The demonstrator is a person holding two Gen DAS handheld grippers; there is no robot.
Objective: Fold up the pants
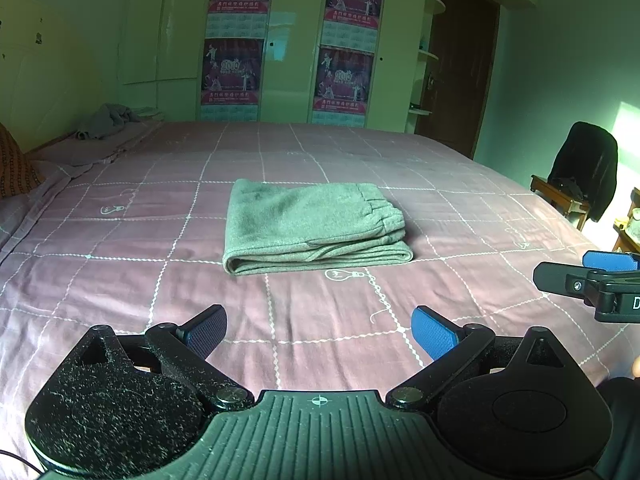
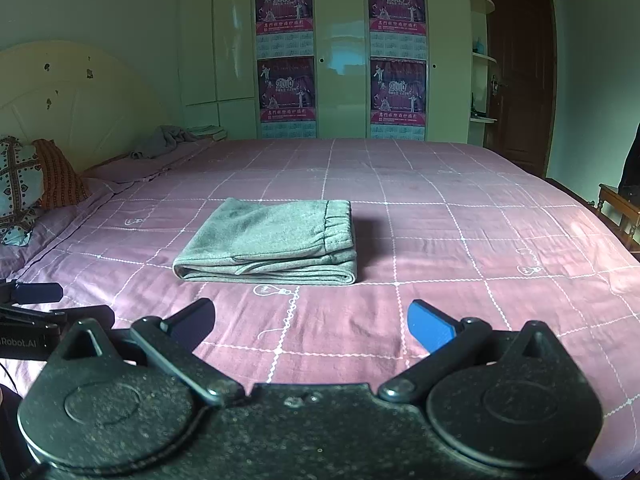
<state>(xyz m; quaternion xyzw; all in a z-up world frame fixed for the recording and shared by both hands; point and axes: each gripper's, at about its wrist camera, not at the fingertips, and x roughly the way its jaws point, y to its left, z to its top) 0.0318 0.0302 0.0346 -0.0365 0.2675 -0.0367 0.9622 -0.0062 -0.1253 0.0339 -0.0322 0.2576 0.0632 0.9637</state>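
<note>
Left gripper (image 1: 319, 332): spread wide, empty, low over the bed (image 1: 120, 280). Pants (image 1: 316, 226) lie ahead of it, apart, a compact folded stack. Right gripper (image 2: 312, 326): likewise wide, empty. We judge folding finished; next, at most a tidy.

pink checked bed (image 2: 440, 208), white wardrobe (image 2: 340, 40) with 4 posters, brown door (image 2: 516, 72).

Pretty clearly a home bedroom: big bed (image 2: 440, 216) with a pink checked sheet, cream headboard (image 2: 80, 96), pillows (image 2: 24, 188) by it, a wardrobe (image 2: 340, 40) with calendar posters (image 2: 285, 4), a brown door (image 2: 518, 72), and a chair (image 1: 560, 196) with a dark jacket (image 1: 586, 164).
</note>
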